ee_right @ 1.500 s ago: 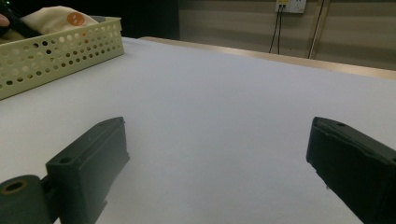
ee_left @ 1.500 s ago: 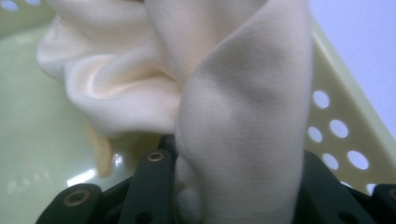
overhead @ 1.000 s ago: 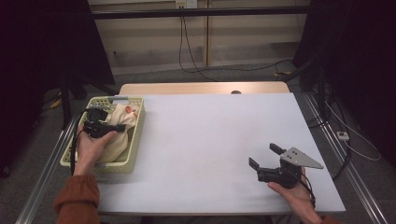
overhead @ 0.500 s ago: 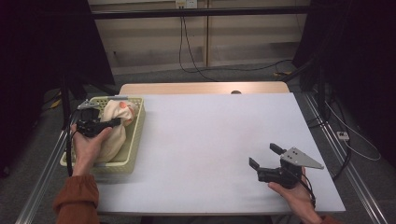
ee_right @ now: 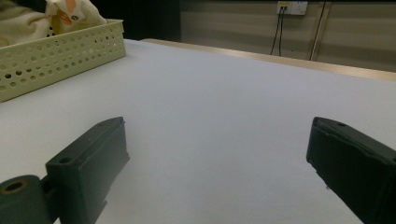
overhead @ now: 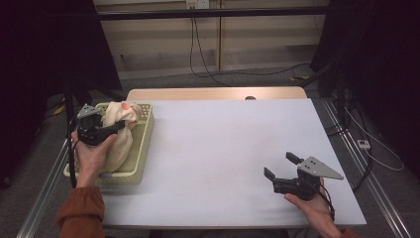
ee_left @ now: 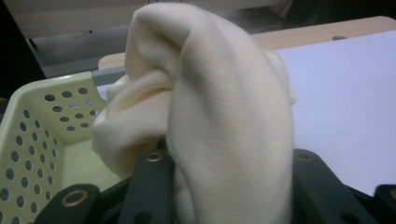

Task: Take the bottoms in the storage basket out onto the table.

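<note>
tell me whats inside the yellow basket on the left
A cream cloth fills the basket, bunched up and pinched by the left gripper. Whatever lies beneath the cloth is covered.

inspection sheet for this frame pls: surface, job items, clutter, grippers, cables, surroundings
Surface: white table top, flat, bare in the middle.
Job's things: cream cloth bunched, lifted partly out of the perforated basket at the table's left edge.
Clutter: nothing seen.
Grippers: left gripper shut on the cloth above the basket; right gripper open, held low at the table's right front, nothing between its jaws.
Cables: black leads hang from a wall socket.
Surroundings: dark curtains either side, grey floor.
</note>
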Demonstrator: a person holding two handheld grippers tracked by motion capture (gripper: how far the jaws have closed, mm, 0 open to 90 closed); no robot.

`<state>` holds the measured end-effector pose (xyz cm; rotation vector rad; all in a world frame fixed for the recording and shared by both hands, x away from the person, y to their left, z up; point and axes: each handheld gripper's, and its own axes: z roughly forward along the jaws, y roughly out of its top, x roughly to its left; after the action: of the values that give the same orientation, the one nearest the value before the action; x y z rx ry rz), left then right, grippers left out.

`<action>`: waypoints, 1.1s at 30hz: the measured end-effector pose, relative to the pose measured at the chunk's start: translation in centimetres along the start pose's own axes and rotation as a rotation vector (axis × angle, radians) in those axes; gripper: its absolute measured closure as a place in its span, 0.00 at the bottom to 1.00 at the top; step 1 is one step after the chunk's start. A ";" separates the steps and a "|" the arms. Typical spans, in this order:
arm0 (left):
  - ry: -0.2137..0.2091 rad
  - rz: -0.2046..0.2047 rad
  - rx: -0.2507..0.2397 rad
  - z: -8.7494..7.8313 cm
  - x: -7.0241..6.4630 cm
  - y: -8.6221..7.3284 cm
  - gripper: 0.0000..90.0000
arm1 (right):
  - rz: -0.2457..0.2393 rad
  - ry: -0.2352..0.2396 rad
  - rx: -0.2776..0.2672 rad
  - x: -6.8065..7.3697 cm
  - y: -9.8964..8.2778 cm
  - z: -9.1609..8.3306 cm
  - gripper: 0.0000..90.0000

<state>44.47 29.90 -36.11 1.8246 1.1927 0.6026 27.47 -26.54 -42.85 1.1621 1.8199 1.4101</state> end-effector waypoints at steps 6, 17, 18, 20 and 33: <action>-0.003 -0.018 -0.054 -0.6 -0.1 0.2 0.73 | 0.000 0.001 0.001 0.0 0.0 0.0 0.06; -0.005 -0.028 -0.121 -1.5 -0.3 0.6 0.73 | -0.001 0.003 -0.001 0.0 0.0 0.0 0.06; -0.007 -0.030 -0.129 -1.6 -0.3 0.7 0.73 | -0.001 0.003 -0.001 0.0 0.0 0.0 0.06; -0.009 -0.024 -0.139 -1.8 -0.4 0.8 0.73 | -0.001 0.003 -0.001 0.0 0.0 0.0 0.06; -0.002 -0.022 -0.199 -3.2 -0.9 1.9 0.73 | 0.001 0.003 -0.005 -0.1 0.0 -0.1 0.06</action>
<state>42.60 29.97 -32.83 1.6423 1.1088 0.6823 27.43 -26.64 -42.81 1.1592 1.8175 1.4164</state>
